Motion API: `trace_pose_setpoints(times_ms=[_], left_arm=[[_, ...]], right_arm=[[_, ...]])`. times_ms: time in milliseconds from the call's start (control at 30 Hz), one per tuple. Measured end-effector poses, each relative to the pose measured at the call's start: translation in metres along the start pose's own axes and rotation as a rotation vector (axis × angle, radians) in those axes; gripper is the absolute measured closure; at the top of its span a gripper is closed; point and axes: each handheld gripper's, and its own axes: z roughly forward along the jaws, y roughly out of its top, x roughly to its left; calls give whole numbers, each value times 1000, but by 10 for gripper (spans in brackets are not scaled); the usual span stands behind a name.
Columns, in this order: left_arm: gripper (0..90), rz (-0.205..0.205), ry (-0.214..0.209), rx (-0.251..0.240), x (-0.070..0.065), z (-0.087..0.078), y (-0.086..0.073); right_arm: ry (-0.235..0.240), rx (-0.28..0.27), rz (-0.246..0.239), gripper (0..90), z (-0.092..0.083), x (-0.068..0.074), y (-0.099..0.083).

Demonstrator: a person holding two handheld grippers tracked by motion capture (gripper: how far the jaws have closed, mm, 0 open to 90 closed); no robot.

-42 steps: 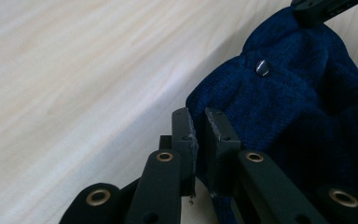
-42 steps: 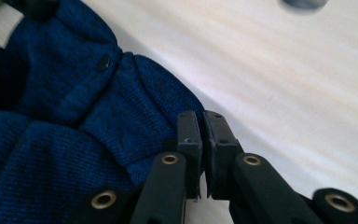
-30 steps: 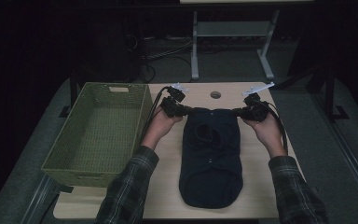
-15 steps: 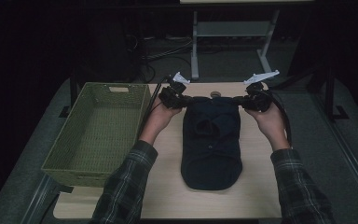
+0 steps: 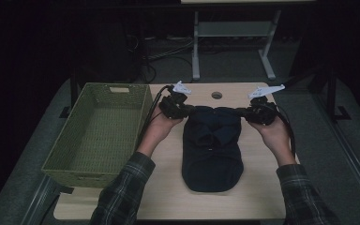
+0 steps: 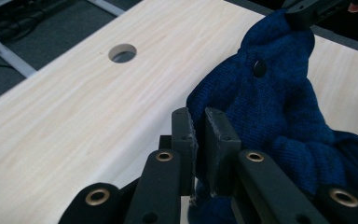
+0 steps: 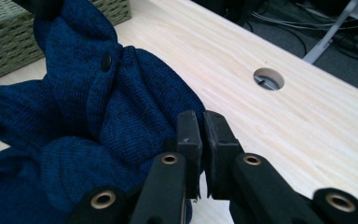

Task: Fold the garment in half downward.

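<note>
A dark blue knitted garment (image 5: 212, 147) with small dark buttons lies lengthwise on the light wooden table (image 5: 166, 197), its far end lifted. My left gripper (image 5: 186, 110) is shut on the garment's far left corner, and my right gripper (image 5: 243, 113) is shut on its far right corner. In the left gripper view the pads (image 6: 216, 128) pinch the knit (image 6: 270, 102), with the other gripper's jaw tip (image 6: 307, 11) holding the opposite corner. In the right gripper view the jaws (image 7: 200, 135) clamp the cloth (image 7: 116, 102) the same way.
An empty green woven basket (image 5: 98, 133) stands at the table's left side. A round cable hole (image 5: 216, 95) sits near the table's far edge. Beyond the table are a white metal frame (image 5: 234, 33) and cables on the floor.
Both grippers have risen and moved toward the far edge with the garment's corners. The cloth's far end has lifted and its near end has slid away from the person.
</note>
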Motion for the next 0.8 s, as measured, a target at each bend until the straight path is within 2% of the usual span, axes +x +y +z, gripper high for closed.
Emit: trace_pose_setpoints(times_ms=[167, 300, 367, 433, 633, 700, 800], left_arm=[[830, 1, -22, 10, -8, -1, -8], [829, -7, -31, 19, -12, -2, -14], [828, -5, -35, 19, -14, -4, -18], [828, -6, -43, 19, -16, -5, -21], [825, 1, -53, 19, -23, -10, -30], [825, 4, -60, 21, -27, -11, -34], [824, 6, -69, 24, -31, -12, -39]], right_arm=[[23, 8, 12, 855, -2, 3, -9], [20, 3, -1, 852, -3, 10, -17], [28, 7, -6, 852, -4, 14, -20], [15, -9, -21, 852, -6, 18, -23], [30, 6, -25, 848, -10, 27, -29], [24, -7, -33, 848, -12, 31, -32], [48, 14, -26, 848, -13, 37, -39]])
